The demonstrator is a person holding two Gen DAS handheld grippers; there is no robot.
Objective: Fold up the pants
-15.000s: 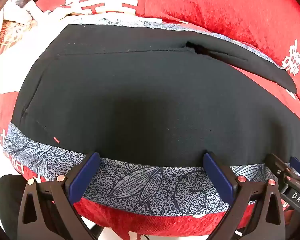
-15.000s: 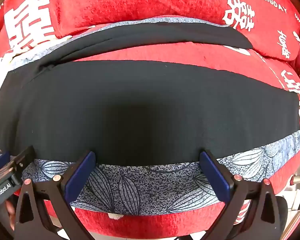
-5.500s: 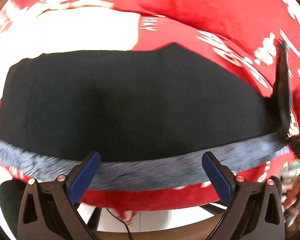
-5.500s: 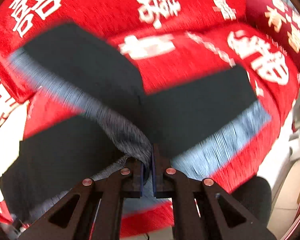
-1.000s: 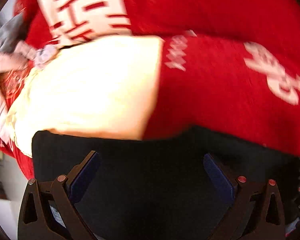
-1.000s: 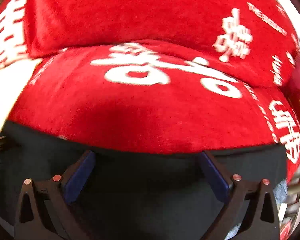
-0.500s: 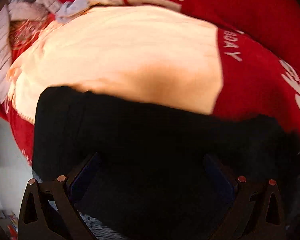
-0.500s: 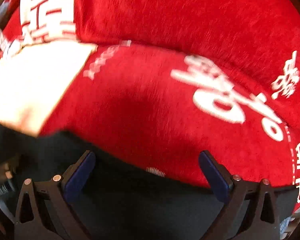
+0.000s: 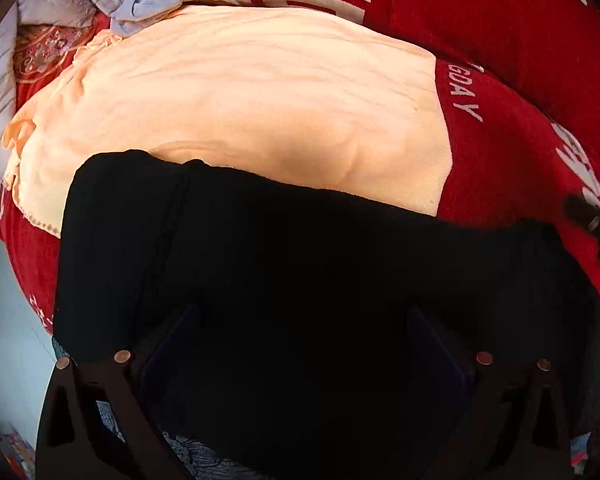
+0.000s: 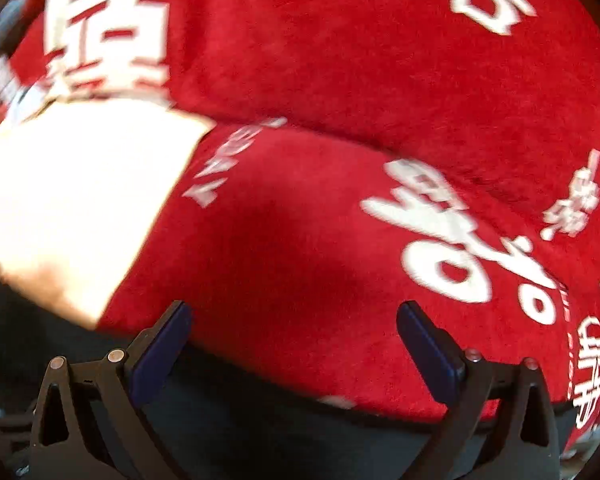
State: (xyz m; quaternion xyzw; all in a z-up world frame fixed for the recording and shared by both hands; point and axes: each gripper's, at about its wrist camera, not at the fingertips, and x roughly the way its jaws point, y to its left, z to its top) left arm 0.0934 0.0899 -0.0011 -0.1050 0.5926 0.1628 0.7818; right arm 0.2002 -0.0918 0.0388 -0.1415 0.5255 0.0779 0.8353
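Here the black pants (image 9: 300, 280) lie under the wide-spread left claw (image 9: 300, 336).

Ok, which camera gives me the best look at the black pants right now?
The left wrist view: the pants fill its lower half, sharp, with a seam and the far edge visible. The right wrist view shows only a blurred dark strip along the bottom, behind the open right gripper.

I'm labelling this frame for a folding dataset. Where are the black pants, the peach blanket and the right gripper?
black pants (image 9: 300, 272): left wrist view, middle of the dark fabric.
peach blanket (image 9: 240, 100): left wrist view, its flat centre.
right gripper (image 10: 292, 332): right wrist view, midway between its open blue fingertips.
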